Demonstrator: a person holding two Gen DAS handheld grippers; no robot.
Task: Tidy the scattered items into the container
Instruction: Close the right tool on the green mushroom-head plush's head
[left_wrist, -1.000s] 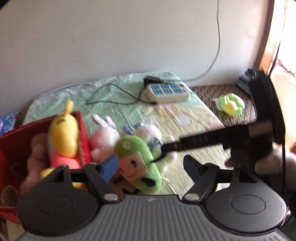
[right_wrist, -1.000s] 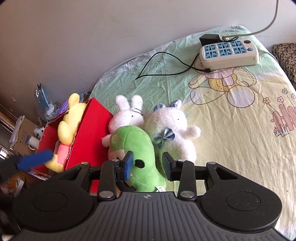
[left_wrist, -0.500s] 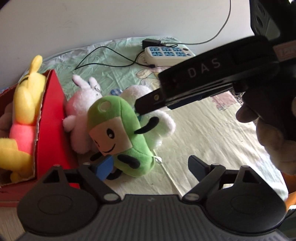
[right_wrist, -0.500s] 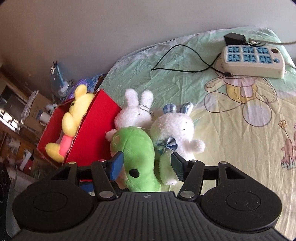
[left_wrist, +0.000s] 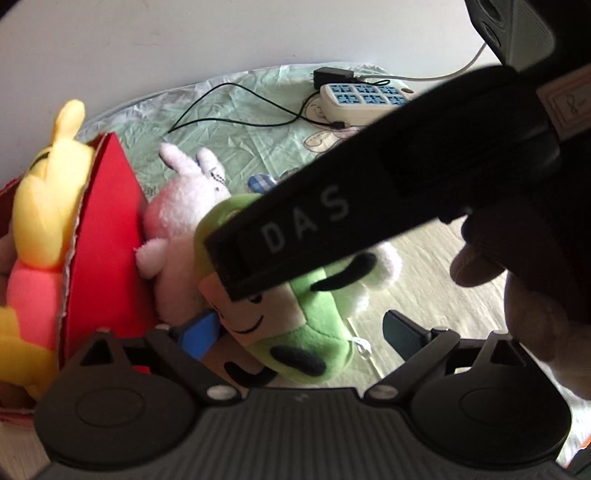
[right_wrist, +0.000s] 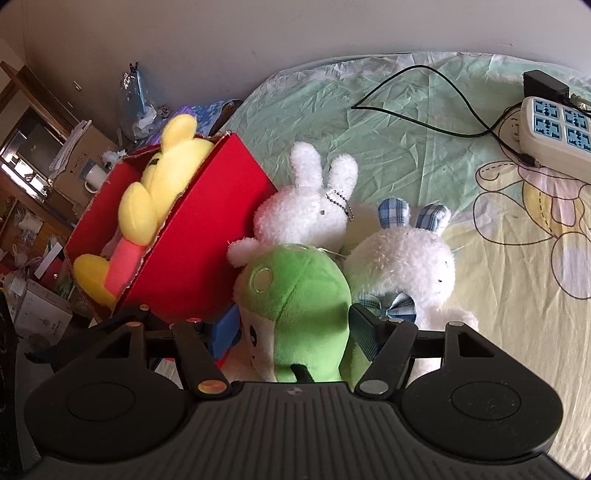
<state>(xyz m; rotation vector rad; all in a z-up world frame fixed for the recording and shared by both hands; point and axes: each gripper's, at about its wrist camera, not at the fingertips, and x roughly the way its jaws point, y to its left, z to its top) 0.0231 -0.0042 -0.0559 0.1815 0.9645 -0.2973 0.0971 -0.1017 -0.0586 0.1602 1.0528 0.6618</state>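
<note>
From the left wrist, the left gripper (left_wrist: 301, 330) has its fingers wide apart around the green toy (left_wrist: 295, 332), which lies just beside the red box (left_wrist: 107, 236).

From the right wrist, the right gripper (right_wrist: 295, 326) straddles the same toy, fingers spread, maybe touching.

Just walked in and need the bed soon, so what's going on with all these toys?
A person with two handheld grippers is tidying plush toys into the red box, where a yellow plush already sits. The right gripper is open around the green plush, not yet lifting it. The left gripper is open close by. Two white bunnies lie on the bedsheet.
</note>
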